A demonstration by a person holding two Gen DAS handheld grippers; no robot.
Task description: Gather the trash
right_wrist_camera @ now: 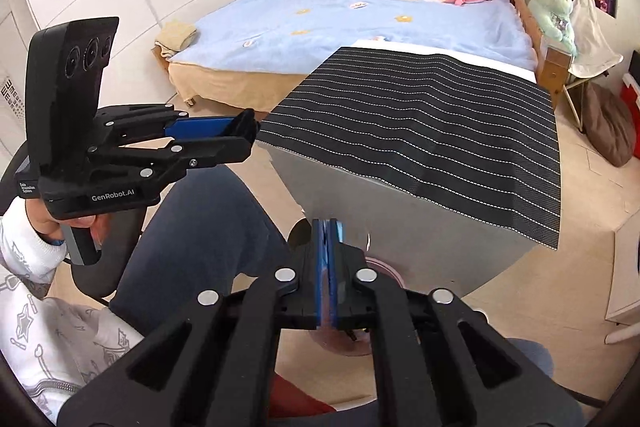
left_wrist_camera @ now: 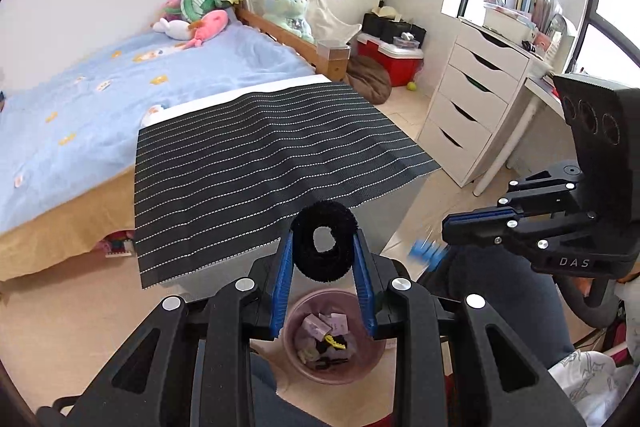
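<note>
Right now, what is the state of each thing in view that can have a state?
Left claw: shut on the black ring, above the bin.
Black ring: held upright between the blue pads, hole facing the camera.
Right claw: shut, holding nothing.
Pink bin: upright on the floor, open, partly filled with trash.
Striped mat: spread over the table top, nothing on it.
Drawers: all closed.

Your left hand-held gripper [left_wrist_camera: 323, 291] holds the ring [left_wrist_camera: 323, 241] above the bin [left_wrist_camera: 370, 355] (floor-standing, before the counter [left_wrist_camera: 256, 167]); your right hand-held gripper [left_wrist_camera: 448, 227] sits to its right, the bed [left_wrist_camera: 120, 87] behind.
</note>
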